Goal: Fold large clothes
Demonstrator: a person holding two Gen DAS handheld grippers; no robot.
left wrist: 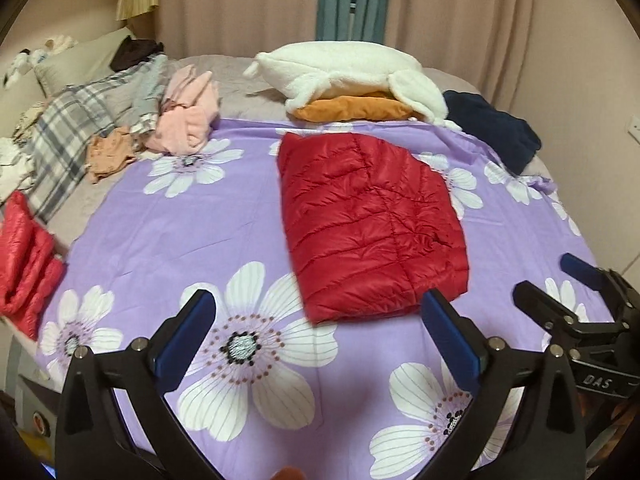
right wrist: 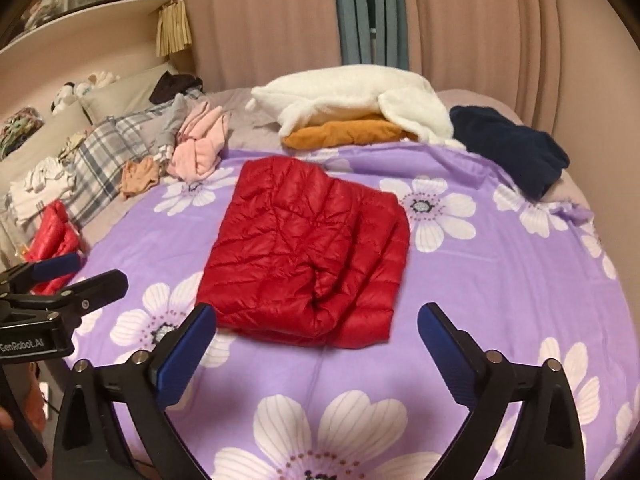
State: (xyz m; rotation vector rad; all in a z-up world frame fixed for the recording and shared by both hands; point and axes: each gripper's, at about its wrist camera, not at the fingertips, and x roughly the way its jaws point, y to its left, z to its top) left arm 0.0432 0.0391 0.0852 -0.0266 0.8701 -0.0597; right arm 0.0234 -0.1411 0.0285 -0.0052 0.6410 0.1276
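Observation:
A red puffer jacket (left wrist: 368,224) lies folded into a rough rectangle on the purple flowered sheet (left wrist: 200,220); it also shows in the right wrist view (right wrist: 308,256). My left gripper (left wrist: 318,320) is open and empty, just short of the jacket's near edge. My right gripper (right wrist: 316,332) is open and empty, its fingers on either side of the jacket's near edge, a little above the sheet (right wrist: 500,280). The right gripper also shows at the right of the left wrist view (left wrist: 560,280), and the left gripper at the left of the right wrist view (right wrist: 76,274).
A white fleece (left wrist: 348,72) on an orange garment (left wrist: 356,110) and a navy garment (left wrist: 496,128) lie at the far side. Pink (left wrist: 188,116), plaid (left wrist: 68,136) and tan clothes (left wrist: 112,154) are heaped far left. Another red jacket (left wrist: 24,260) lies at the left edge.

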